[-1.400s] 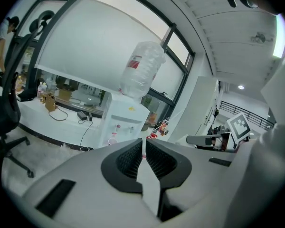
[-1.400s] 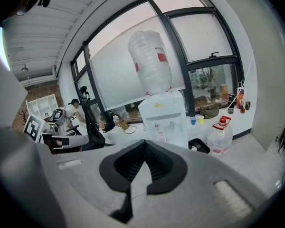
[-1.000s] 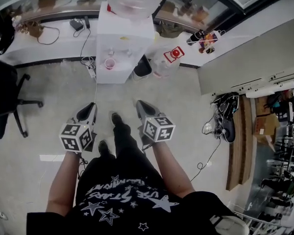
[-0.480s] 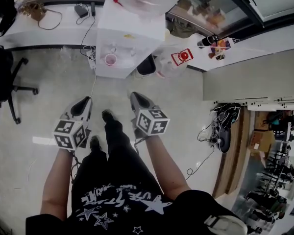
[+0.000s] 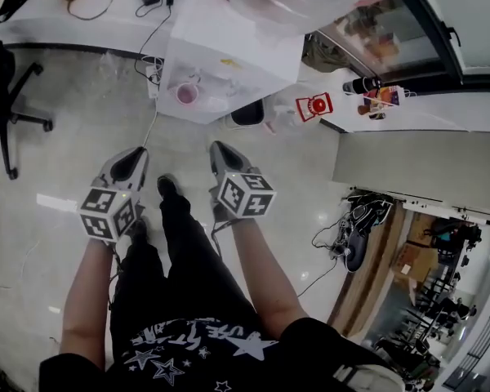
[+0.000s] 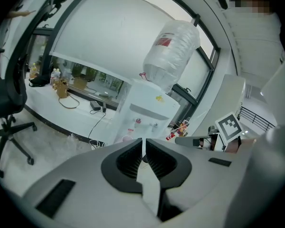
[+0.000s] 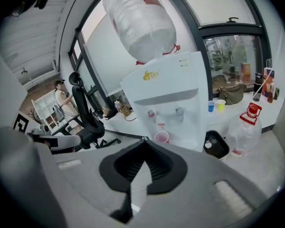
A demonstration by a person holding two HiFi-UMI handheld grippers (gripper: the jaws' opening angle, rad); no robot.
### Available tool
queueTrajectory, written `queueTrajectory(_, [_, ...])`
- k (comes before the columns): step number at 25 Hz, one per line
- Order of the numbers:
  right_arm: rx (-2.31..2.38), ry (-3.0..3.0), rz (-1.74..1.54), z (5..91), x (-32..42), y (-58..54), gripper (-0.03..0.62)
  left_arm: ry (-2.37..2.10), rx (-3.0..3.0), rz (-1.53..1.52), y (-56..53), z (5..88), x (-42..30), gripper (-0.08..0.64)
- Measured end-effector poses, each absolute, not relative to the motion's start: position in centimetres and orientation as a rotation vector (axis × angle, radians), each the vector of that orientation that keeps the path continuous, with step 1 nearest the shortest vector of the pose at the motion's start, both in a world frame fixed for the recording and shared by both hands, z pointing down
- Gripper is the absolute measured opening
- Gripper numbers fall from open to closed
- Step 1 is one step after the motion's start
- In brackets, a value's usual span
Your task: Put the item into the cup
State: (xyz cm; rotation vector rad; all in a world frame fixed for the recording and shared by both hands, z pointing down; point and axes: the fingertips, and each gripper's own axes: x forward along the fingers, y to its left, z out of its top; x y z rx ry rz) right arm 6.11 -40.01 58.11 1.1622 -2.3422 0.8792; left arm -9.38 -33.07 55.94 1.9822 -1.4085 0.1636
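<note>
Fingers of the left gripper (image 5: 133, 158) and right gripper (image 5: 220, 153) are pressed together and empty. In the head view they hang side by side over the floor, well short of the small pink plastic cup (image 5: 185, 94) on the white water dispenser (image 5: 229, 64). Left gripper view: cup (image 6: 128, 137) far beyond the closed tips. Right gripper view: the same. I judge this the approach – no item identifiable yet – so next comes stepping closer and finding it

Head cam looks almost straight down from up high, with the left gripper (image 5: 133, 155) and right gripper (image 5: 220, 149) mid-frame. Each gripper cam rides right behind its own jaws, facing forward, roughly level. All three catch the water dispenser (image 5: 229, 64) and its pink cup (image 5: 185, 94).
</note>
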Motion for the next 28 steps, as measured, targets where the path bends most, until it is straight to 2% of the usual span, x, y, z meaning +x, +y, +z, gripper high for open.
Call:
queueTrajectory(16, [1.071, -2.311, 0.927, 67.4, 0.9, -45.5, 0.002, -1.496, 1.867, 0.162, -35.5, 64.5, -12.3, 0.029])
queueTrajectory(28, [1.026, -2.350, 0.881, 69.9, -1.7, -51.6, 0.002, -1.454, 1.838, 0.136, -39.2, 68.3, -11.7, 0.029])
